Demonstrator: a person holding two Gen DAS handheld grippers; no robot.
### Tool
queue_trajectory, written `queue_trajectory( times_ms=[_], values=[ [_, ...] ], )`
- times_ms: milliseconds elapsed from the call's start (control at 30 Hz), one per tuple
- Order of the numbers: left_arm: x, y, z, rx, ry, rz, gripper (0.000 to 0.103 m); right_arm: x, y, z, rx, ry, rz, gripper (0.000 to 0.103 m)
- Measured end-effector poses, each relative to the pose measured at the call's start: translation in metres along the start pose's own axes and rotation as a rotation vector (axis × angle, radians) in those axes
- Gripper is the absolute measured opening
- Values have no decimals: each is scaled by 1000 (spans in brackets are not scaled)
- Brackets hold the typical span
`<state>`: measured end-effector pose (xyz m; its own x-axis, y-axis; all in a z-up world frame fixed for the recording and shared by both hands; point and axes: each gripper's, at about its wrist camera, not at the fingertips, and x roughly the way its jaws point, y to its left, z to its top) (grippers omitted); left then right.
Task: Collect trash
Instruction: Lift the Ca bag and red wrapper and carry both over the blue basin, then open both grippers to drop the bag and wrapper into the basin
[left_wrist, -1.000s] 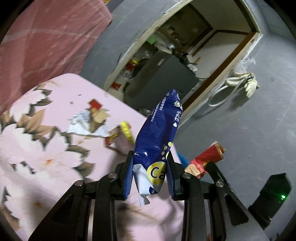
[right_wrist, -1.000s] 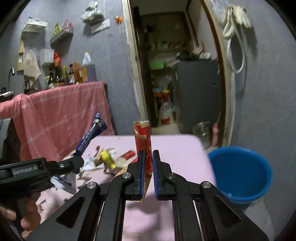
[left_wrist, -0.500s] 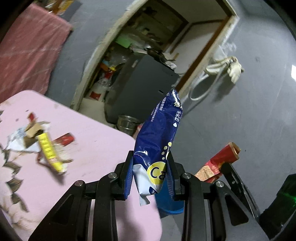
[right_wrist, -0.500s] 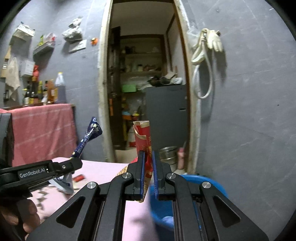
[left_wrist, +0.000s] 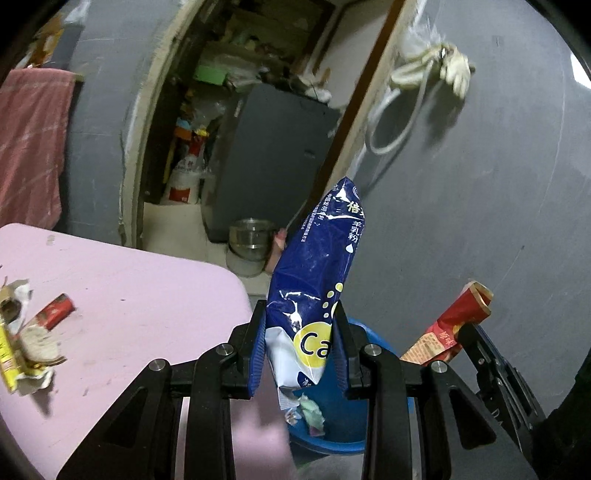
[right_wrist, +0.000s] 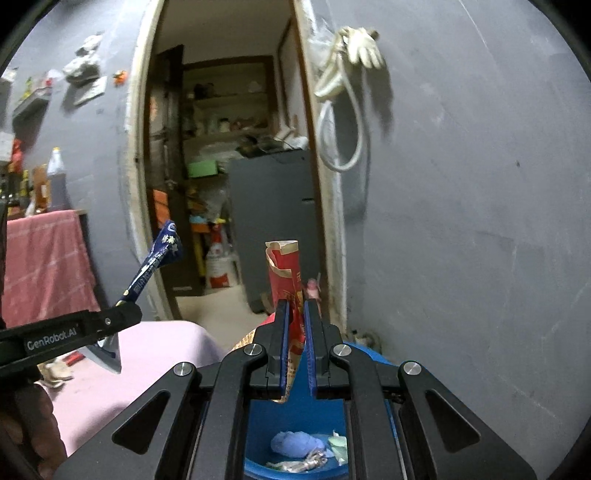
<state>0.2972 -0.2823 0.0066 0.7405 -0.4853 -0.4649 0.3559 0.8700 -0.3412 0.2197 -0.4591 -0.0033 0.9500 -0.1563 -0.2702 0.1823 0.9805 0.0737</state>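
Observation:
My left gripper (left_wrist: 300, 345) is shut on a blue foil bag (left_wrist: 317, 280) with a yellow "Ca" circle, held upright above the blue bucket (left_wrist: 332, 432). My right gripper (right_wrist: 294, 350) is shut on a red paper wrapper (right_wrist: 284, 273), held over the same blue bucket (right_wrist: 373, 356), which holds several crumpled scraps (right_wrist: 295, 443). The red wrapper also shows in the left wrist view (left_wrist: 448, 328), and the blue bag shows in the right wrist view (right_wrist: 157, 258). More trash lies on the pink table (left_wrist: 140, 295): a red wrapper (left_wrist: 53, 314) and a yellow and white crumpled pile (left_wrist: 22, 350).
The bucket stands on the floor beside the table's right edge, against a grey wall (right_wrist: 461, 221). An open doorway (right_wrist: 229, 166) to a cluttered storeroom lies ahead. A hose and glove (right_wrist: 351, 55) hang on the wall. A metal pot (left_wrist: 251, 238) sits on the floor.
Both grippers have swung right, away from the table, and now hold their wrappers over the blue bucket. The bucket's inside has come into view. Both grips are unchanged.

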Motion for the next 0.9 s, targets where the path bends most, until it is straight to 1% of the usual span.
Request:
queue_trajectory(
  times_ms=[167, 300, 500, 567, 700, 733, 767, 800, 833, 867, 900],
  values=[
    [37, -11, -7, 21, 95, -4, 27, 18, -15, -13, 33, 60, -30, 6],
    [62, -19, -15, 36, 147, -6, 27, 30, -26, -20, 57, 106, -42, 6],
    [92, -16, -24, 21, 234, 12, 28, 45, -36, -26, 89, 155, -43, 7],
    [99, -14, -27, 21, 258, 17, 28, 48, -37, -28, 93, 170, -43, 9],
    [109, -9, -32, -10, 303, 9, 29, 55, -41, -33, 107, 207, -36, 10],
    [110, -8, -33, -20, 313, 6, 29, 56, -42, -35, 115, 221, -27, 14],
    [110, -5, -34, -28, 322, 3, 30, 58, -42, -35, 119, 228, -29, 20],
    [111, -3, -34, -41, 329, -1, 31, 59, -43, -36, 125, 233, -30, 22],
    [112, -2, -31, -50, 332, -4, 33, 59, -44, -37, 133, 235, -20, 24],
    [110, -1, -31, -56, 334, -6, 36, 58, -44, -36, 137, 235, -18, 24],
    [109, 1, -31, -61, 332, -5, 38, 58, -44, -36, 138, 234, -17, 24]
  ],
)
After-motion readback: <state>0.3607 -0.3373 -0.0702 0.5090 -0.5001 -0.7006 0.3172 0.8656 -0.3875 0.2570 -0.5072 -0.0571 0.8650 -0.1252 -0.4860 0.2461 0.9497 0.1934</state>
